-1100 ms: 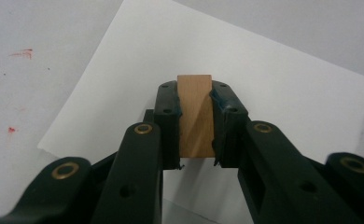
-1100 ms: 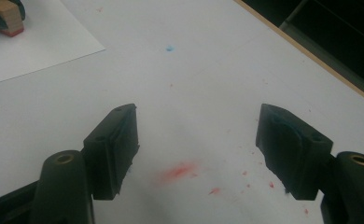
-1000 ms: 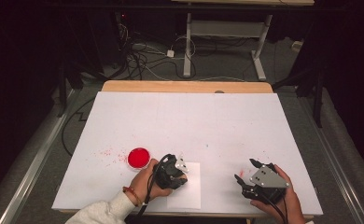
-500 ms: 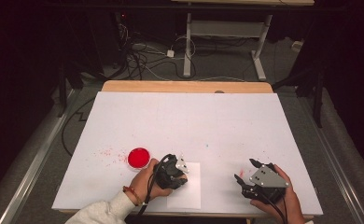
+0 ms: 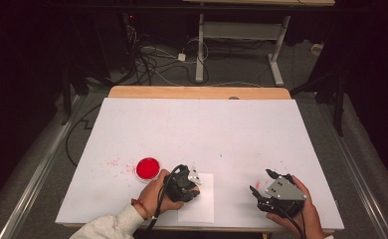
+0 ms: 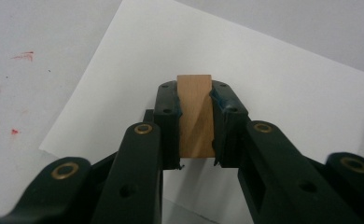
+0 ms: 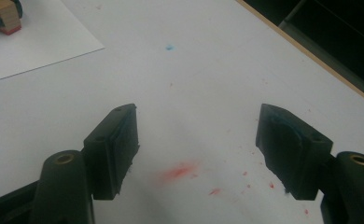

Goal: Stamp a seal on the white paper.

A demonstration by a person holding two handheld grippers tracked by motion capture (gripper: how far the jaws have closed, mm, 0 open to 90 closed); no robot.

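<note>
— Fingers: my left gripper (image 6: 195, 135) is clamped on the wooden stamp (image 6: 196, 116), held over the sheet of paper (image 5: 202, 206); my right gripper (image 7: 196, 149) stands wide, idle on the table (image 5: 222, 129).

— Which step?

— Stamping, I judge: inked at the red ink pad (image 5: 147, 168), now over the paper.

— Next move?

— Press straight down, flat and firm — then lift cleanly, no sliding, or the print smears.

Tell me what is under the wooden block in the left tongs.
A white paper sheet lies under the wooden block, which the left tongs grip. The block's underside is hidden, so any contact or mark there can't be seen.
</note>
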